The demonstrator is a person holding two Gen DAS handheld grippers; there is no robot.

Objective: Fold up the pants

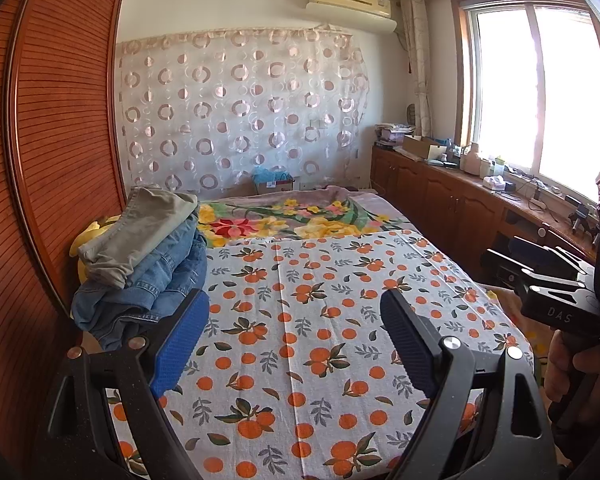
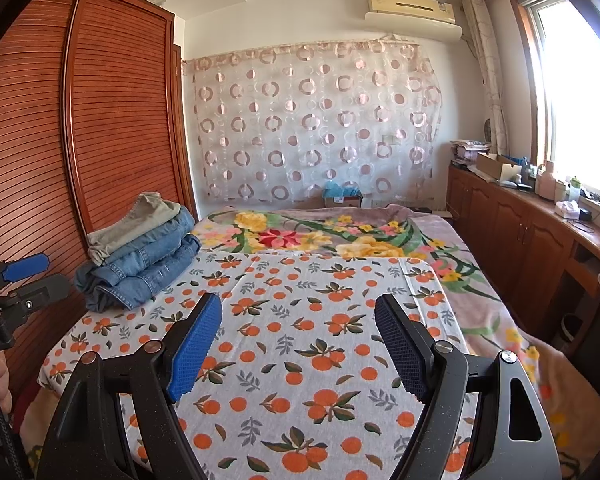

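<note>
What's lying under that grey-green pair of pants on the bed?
Under the grey-green folded pants sit two folded blue denim jeans, stacked on the orange-print bedsheet. Something yellow peeks out behind the pile; the rest is covered.

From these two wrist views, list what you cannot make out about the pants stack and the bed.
- Pants stack: number of jeans under the grey pair unclear; folds overlap in both views.
- Yellow item: mostly hidden behind the stack, left wrist view.
- Bed's near edge: covered by the left gripper and right gripper.
- Counter clutter: too small, washed out by window glare.
</note>
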